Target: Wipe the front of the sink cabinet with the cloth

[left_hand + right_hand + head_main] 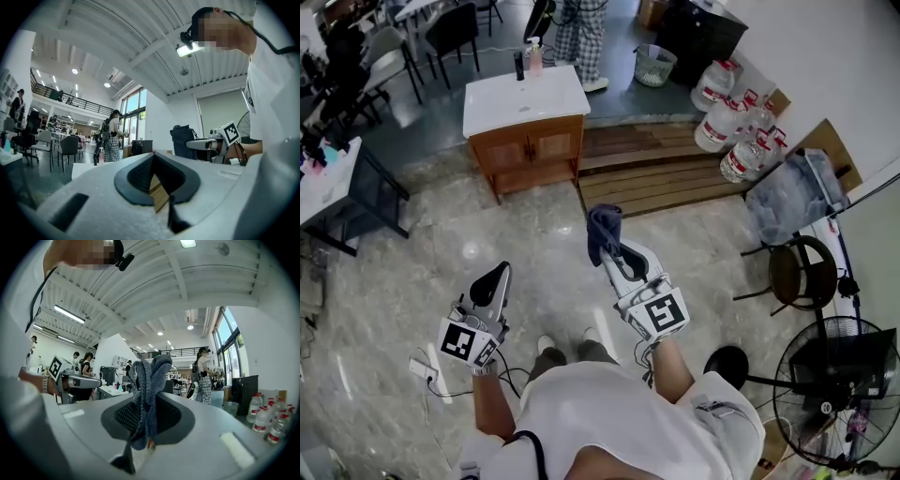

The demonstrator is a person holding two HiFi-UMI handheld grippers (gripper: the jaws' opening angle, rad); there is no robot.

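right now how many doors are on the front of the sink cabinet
2, side by side on the sink cabinet: the left door and the right door. Its sides and back are hidden.

A pale grey marbled stone floor (487, 234), glossy and spotted with glare, carries everything. On it stands a brown wooden sink cabinet with a white basin top (528, 148), raised on short legs. Just to the cabinet's right lies a low platform of brown wooden slats (661, 173). Large clear water bottles with red labels (736, 131) cluster by the platform's right end. Nearer, at the right, stand a black-framed chair with a round brown seat (797, 272) and a black pedestal fan (834, 375). A small white box with a cable (422, 368) lies at the lower left.
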